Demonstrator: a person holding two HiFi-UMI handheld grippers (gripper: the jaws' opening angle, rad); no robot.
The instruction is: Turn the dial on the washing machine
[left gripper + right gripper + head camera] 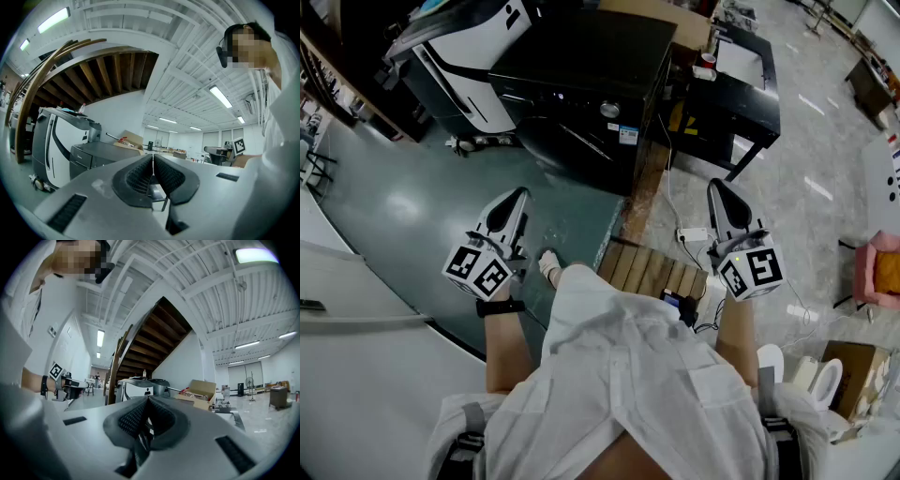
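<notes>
The black washing machine (581, 84) stands on the floor ahead of me, its round silver dial (609, 110) on the front panel near the right end. Both grippers hang well short of it, held low in front of the person's body. My left gripper (517, 195) is shut with nothing in it and points toward the machine's front left. My right gripper (716, 186) is also shut and empty, out to the right of the machine. In the left gripper view the shut jaws (153, 157) aim past the dark washing machine (96, 157). The right gripper view shows shut jaws (147, 400).
A large white and black machine (473, 42) stands left of the washer. A black table (741, 84) is to its right, a cardboard box (670, 14) behind. A power strip (693, 234) with cables and a wooden slat board (652, 269) lie near the person's feet.
</notes>
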